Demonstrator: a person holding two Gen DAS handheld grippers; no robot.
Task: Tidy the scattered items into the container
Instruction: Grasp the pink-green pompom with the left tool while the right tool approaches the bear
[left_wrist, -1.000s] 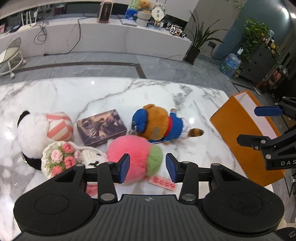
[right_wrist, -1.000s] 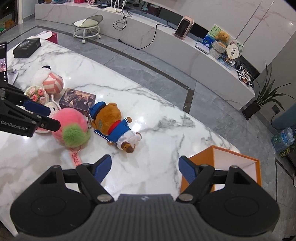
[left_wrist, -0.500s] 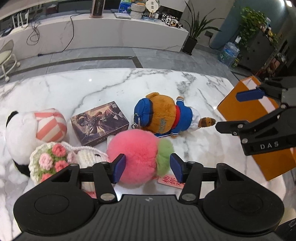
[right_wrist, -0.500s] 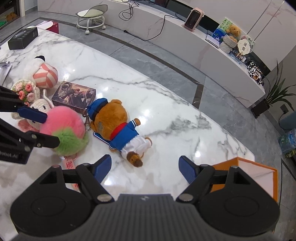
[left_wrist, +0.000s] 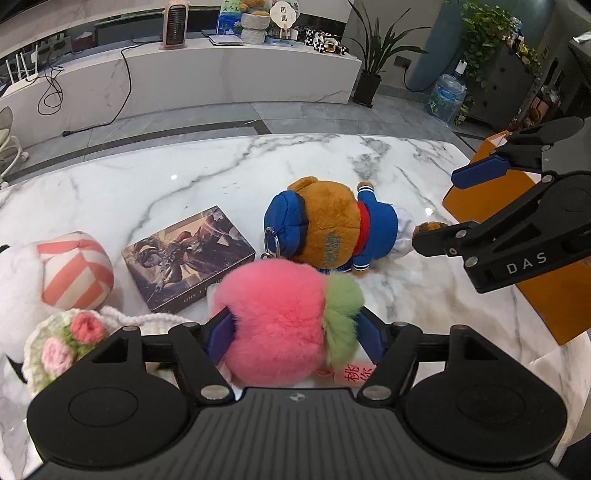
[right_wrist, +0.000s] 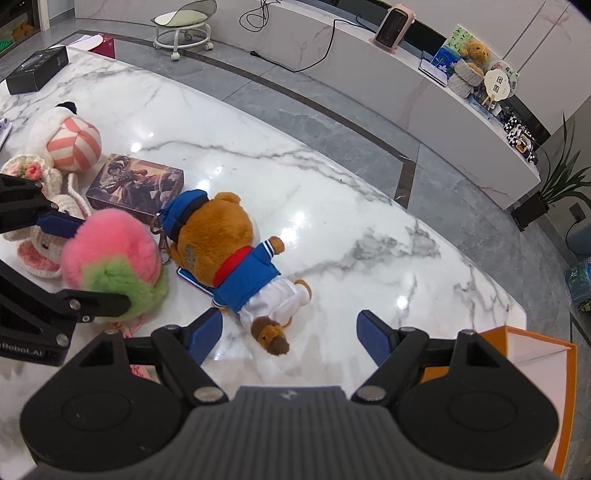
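The left gripper stands with its fingers set wide around the pink peach plush, one blue pad on each flank at the lower centre of the left wrist view; whether the pads already press the fur cannot be told, and the plush appears to rest on the marble table. The right gripper hangs with fingers wide and empty at the lower centre of its own view, the feet of the bear plush lying between and just ahead of the pads without contact. The orange container sits at the right edge of the left wrist view, and its open white interior shows at the lower right of the right wrist view; nothing can be seen inside it. Still on the table at the left of both views are the picture box, the striped white plush and the crocheted flower piece. Judgement: the step in hand is the first pick, of the peach plush. The next move calls for closing on its body, not the loose tag, lifting clear of the bear's key ring, and carrying it rightward without meeting the right gripper.
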